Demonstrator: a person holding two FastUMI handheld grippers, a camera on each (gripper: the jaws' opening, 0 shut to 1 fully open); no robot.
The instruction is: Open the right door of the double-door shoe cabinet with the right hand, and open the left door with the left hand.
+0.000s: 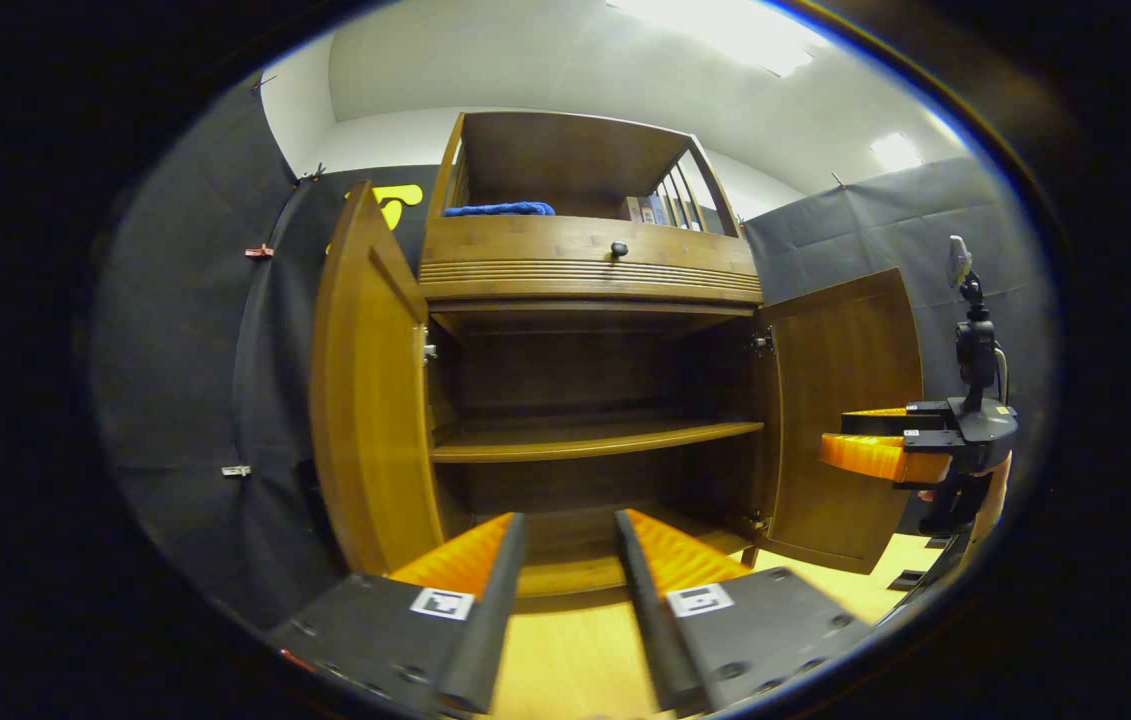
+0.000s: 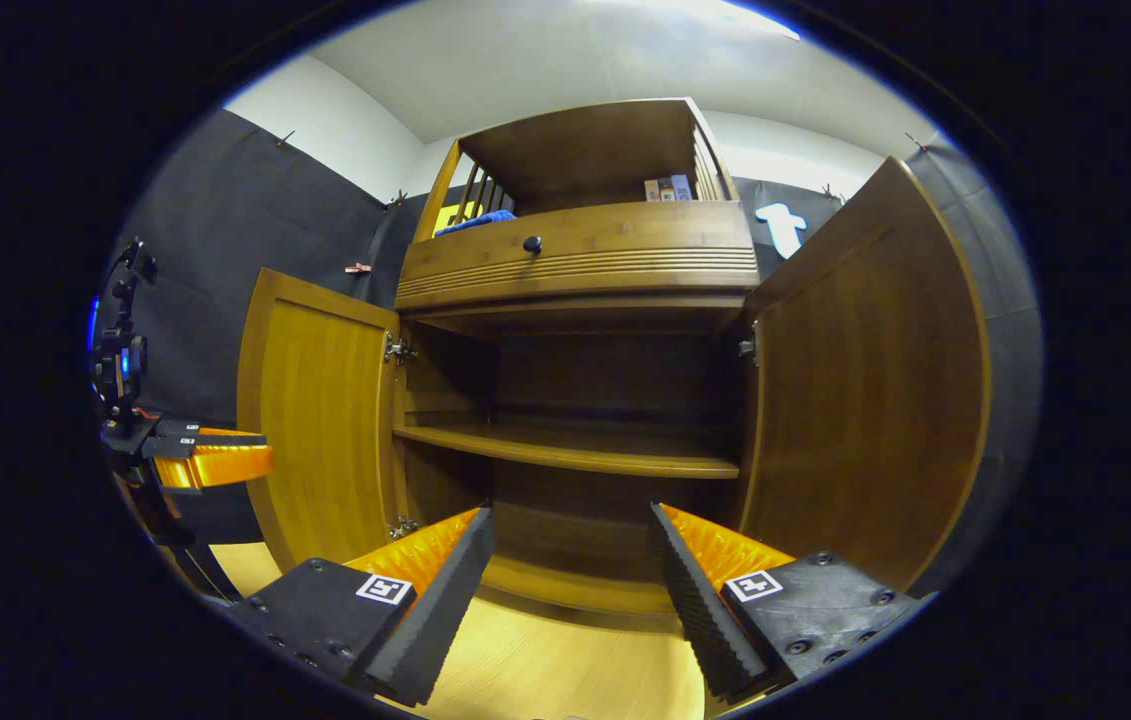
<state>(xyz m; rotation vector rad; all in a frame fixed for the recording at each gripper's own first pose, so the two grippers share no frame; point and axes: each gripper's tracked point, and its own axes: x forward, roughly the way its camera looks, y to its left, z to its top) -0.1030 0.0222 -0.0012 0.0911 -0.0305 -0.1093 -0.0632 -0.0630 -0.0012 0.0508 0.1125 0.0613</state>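
Cabinet stands ahead of me on the wood floor, left door and right door both swung wide. My left gripper and right gripper hang apart-fingered before the shelf, holding nothing.

Left gripper: I hold it level, fingers parted, gripping nothing.
Right gripper: my fingers spread wide, empty, pointing forward.
Spacing: the two sit side by side, well apart, at similar height.
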